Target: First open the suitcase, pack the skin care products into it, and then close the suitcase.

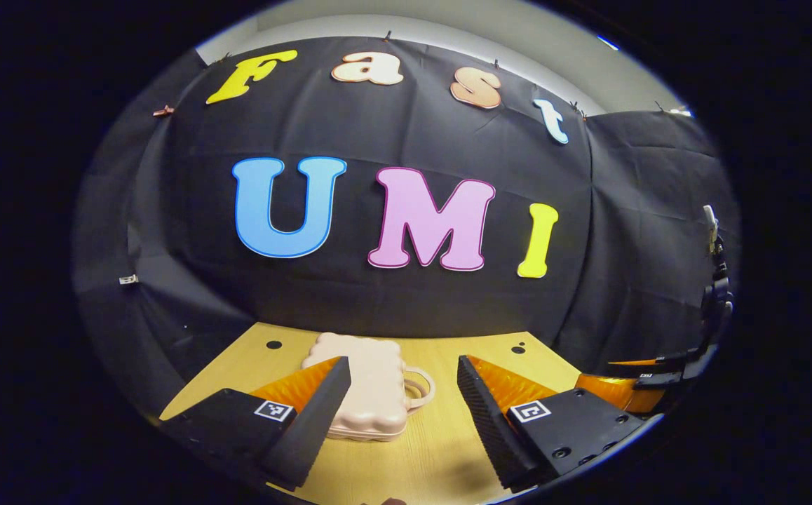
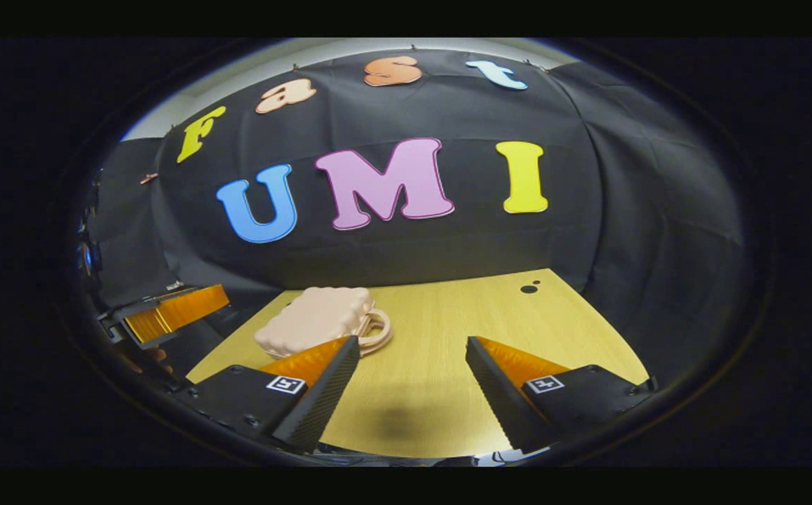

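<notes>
A small pale pink suitcase [image 1: 367, 389] lies flat and closed on the wooden table [image 1: 441, 449], its loop handle [image 1: 421, 388] pointing right. My left gripper [image 1: 402, 365] hovers just in front of it, open, with nothing between its fingers; its left finger [image 1: 308, 421] overlaps the case's near left corner. In the right gripper view the suitcase [image 2: 315, 319] sits ahead and to the left, handle [image 2: 376, 331] towards the middle. My right gripper [image 2: 413, 345] is open over bare table, to the right of the case. The left gripper [image 2: 167, 312] shows at the far left, the right gripper [image 1: 648, 382] at the far right.
The black cloth wall [image 1: 406, 308] rises directly behind the table's far edge. Small dark holes mark the tabletop at the back left [image 1: 273, 344] and back right [image 2: 529, 288]. Bare wood [image 2: 490, 315] stretches to the right of the suitcase.
</notes>
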### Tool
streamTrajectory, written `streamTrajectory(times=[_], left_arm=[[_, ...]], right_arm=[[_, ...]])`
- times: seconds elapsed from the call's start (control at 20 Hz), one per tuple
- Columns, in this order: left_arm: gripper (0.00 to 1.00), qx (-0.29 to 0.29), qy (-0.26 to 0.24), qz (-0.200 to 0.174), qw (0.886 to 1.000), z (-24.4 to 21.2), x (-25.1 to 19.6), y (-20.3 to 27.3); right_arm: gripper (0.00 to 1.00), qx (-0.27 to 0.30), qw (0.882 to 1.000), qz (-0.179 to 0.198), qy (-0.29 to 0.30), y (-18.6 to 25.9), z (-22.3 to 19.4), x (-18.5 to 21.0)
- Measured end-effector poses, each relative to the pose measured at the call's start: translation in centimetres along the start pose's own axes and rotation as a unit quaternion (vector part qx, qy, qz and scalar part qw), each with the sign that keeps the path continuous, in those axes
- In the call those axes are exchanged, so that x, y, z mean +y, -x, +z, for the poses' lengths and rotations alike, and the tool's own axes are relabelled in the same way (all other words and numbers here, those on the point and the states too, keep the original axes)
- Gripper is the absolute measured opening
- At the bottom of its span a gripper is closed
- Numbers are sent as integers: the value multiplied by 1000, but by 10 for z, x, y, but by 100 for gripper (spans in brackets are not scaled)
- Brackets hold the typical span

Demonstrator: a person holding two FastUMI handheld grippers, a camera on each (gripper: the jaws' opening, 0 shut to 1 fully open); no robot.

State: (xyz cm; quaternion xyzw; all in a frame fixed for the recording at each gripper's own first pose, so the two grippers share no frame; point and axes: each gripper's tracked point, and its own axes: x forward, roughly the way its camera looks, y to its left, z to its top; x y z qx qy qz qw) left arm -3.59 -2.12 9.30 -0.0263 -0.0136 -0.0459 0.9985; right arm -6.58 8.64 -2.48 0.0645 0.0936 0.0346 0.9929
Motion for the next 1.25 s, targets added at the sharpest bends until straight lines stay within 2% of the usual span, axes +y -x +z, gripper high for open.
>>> streamTrajectory(times=[0.35, 0.85, 1.25], left_arm=[[96, -14, -13, 29, 999, 12, 21, 29], [96, -19, -47, 1, 999, 12, 7, 30], [96, -12, -38, -7, 999, 6, 4, 29]], right_arm=[[97, -31, 999, 0, 8, 12, 25, 16], [97, -52, 999, -12, 4, 16, 34, 20], [97, -67, 997, -33, 2, 26, 43, 5]])
